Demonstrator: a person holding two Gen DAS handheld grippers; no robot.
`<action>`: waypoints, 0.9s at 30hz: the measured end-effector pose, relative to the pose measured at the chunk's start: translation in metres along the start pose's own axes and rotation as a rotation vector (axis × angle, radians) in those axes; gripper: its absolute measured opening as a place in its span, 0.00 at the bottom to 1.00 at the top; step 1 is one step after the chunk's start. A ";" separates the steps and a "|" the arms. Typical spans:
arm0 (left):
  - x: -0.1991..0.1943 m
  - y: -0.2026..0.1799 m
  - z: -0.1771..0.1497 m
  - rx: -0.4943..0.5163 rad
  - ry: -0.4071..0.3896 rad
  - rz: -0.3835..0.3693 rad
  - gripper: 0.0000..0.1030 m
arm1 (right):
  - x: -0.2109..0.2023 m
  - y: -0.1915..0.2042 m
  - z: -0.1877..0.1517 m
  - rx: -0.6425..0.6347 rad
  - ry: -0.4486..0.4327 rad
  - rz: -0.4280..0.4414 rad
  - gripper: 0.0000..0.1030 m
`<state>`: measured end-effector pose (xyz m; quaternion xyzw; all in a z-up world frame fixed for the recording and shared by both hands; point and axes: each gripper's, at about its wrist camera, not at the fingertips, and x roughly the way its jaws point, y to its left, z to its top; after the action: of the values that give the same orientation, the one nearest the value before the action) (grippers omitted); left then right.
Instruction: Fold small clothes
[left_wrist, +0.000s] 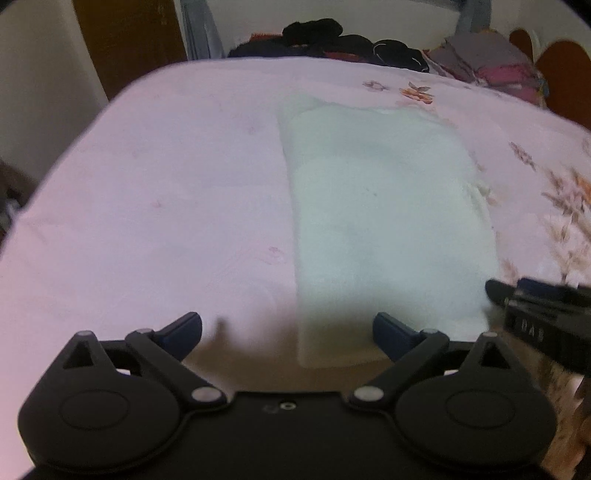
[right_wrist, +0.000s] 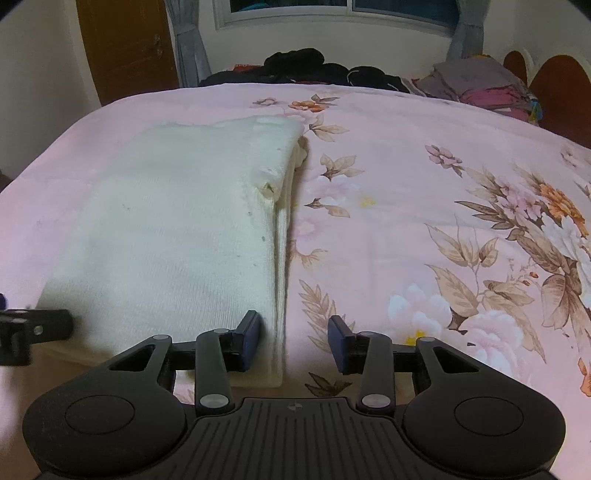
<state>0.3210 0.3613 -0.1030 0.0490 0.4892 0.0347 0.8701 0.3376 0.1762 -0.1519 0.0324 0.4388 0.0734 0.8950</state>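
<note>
Near the front edge of the pink floral bedsheet (right_wrist: 406, 155) lies the cream knitted garment (right_wrist: 166, 229), folded lengthwise into a long strip whose layered side edge faces the patterned part of the sheet. The left gripper (left_wrist: 287, 330) hovers over the near left corner of the strip with its fingers spread wide and nothing between them. The right gripper (right_wrist: 293, 341) straddles the near right corner, fingers partly open; no pad presses the fabric, so the garment rests free. Judged from this layout, the lengthwise fold is complete and the crosswise fold is pending. The next move calls for both grippers to close on the near corners together, catching all layers, then carry that end toward the far edge. A pile of dark clothes (right_wrist: 295, 62) waits at the far edge.
</note>
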 end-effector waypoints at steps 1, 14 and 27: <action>-0.006 -0.003 -0.001 0.021 0.003 0.002 0.96 | -0.001 0.000 0.001 -0.001 0.003 0.000 0.38; -0.153 -0.015 -0.052 -0.055 -0.232 0.042 0.96 | -0.163 -0.019 -0.038 0.014 -0.173 0.183 0.88; -0.253 -0.038 -0.124 -0.094 -0.304 0.052 0.96 | -0.337 -0.043 -0.106 -0.007 -0.344 0.146 1.00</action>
<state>0.0839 0.3021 0.0428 0.0254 0.3486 0.0721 0.9342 0.0546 0.0795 0.0410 0.0730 0.2754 0.1330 0.9493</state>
